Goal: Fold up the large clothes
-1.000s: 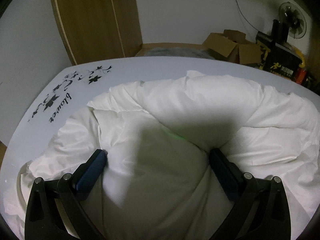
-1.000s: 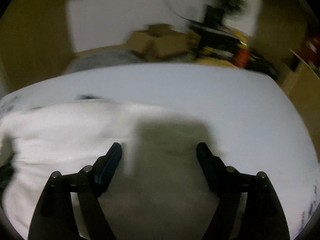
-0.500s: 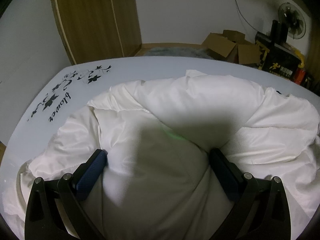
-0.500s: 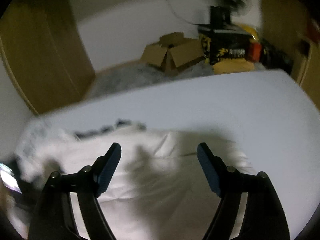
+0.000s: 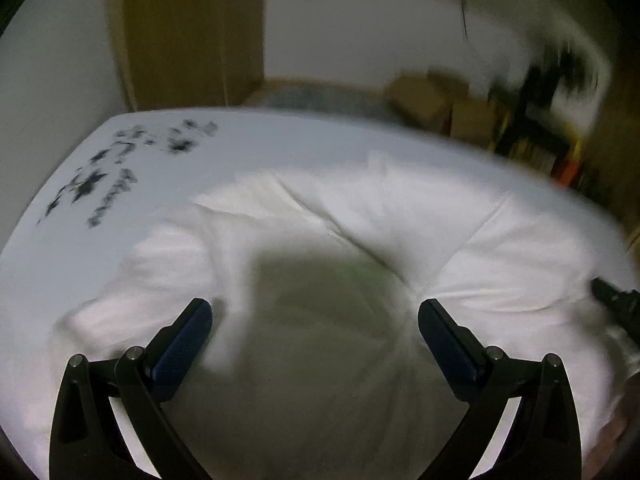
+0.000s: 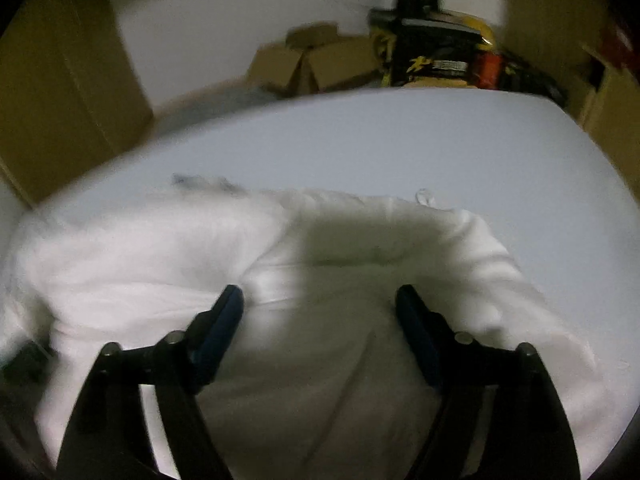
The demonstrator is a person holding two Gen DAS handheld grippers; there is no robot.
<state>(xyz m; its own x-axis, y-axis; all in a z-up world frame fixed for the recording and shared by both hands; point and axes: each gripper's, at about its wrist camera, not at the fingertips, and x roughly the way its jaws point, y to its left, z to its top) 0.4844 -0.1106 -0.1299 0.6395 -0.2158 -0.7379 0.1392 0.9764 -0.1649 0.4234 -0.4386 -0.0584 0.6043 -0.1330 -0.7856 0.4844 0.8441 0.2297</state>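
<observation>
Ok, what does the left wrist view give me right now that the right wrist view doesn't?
Only the left wrist view shows the black floral print on the table's far left corner, and the tip of the right gripper entering at the frame's right edge. Only the right wrist view shows the bare stretch of table beyond and right of the garment, plus a wooden cabinet far right. Both show the bulky white garment under open jaws, the left gripper, cardboard boxes and the wooden door.
</observation>
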